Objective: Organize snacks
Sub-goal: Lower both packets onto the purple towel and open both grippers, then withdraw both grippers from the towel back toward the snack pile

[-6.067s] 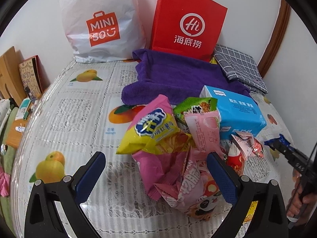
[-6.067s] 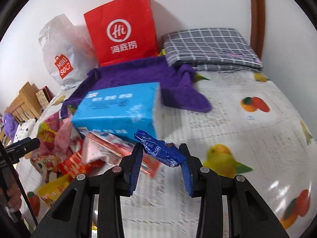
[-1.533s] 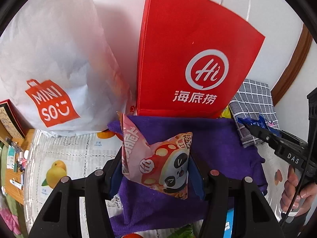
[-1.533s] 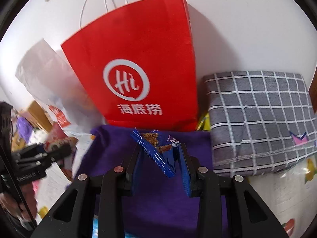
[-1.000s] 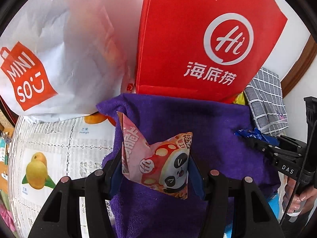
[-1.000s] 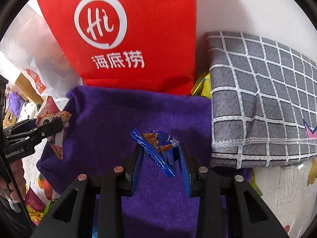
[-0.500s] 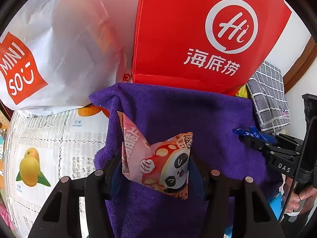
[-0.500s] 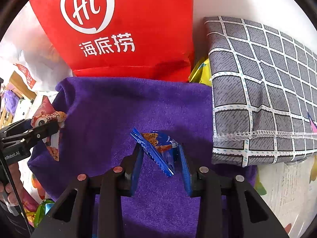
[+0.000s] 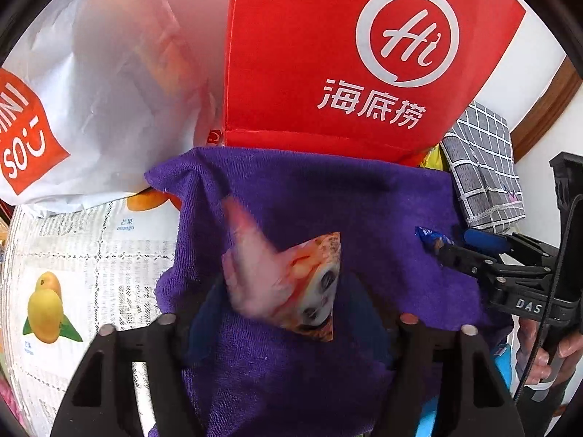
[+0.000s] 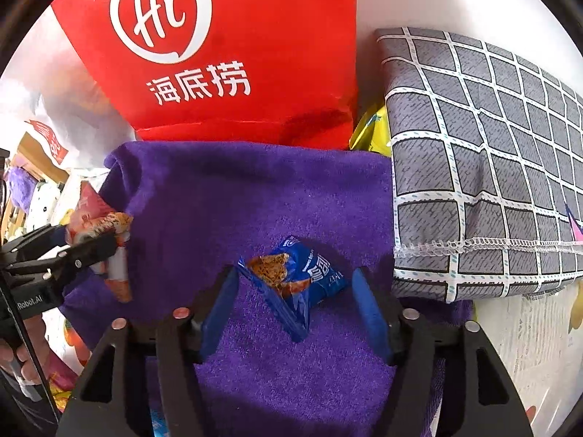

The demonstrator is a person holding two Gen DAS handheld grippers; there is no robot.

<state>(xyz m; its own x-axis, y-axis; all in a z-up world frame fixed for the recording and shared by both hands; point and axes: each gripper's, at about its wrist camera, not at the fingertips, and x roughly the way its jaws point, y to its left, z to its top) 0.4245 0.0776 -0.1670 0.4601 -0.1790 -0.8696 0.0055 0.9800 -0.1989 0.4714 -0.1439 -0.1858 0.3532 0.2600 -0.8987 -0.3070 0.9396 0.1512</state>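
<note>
Both grippers' jaws have just been opening over the purple towel (image 10: 255, 196). Left gripper (image 9: 284, 313): released, pink panda packet (image 9: 291, 280) dropping, blurred. Right gripper (image 10: 291, 302): released, blue packet (image 10: 295, 280) lies loose btwn pads. Lift straight up w/o snagging wrappers.

Left gripper (image 9: 282, 313) just opened — blurred panda snack packet (image 9: 288, 284) between jaws, over purple towel (image 9: 328, 200)

My left gripper (image 9: 280, 313) and right gripper (image 10: 295, 306) look alike: black angular frames, blue pads (image 10: 371, 313), silver screws. One body reads "DAS", with a black cable running beside it; the other reads "Robot.AI".
</note>
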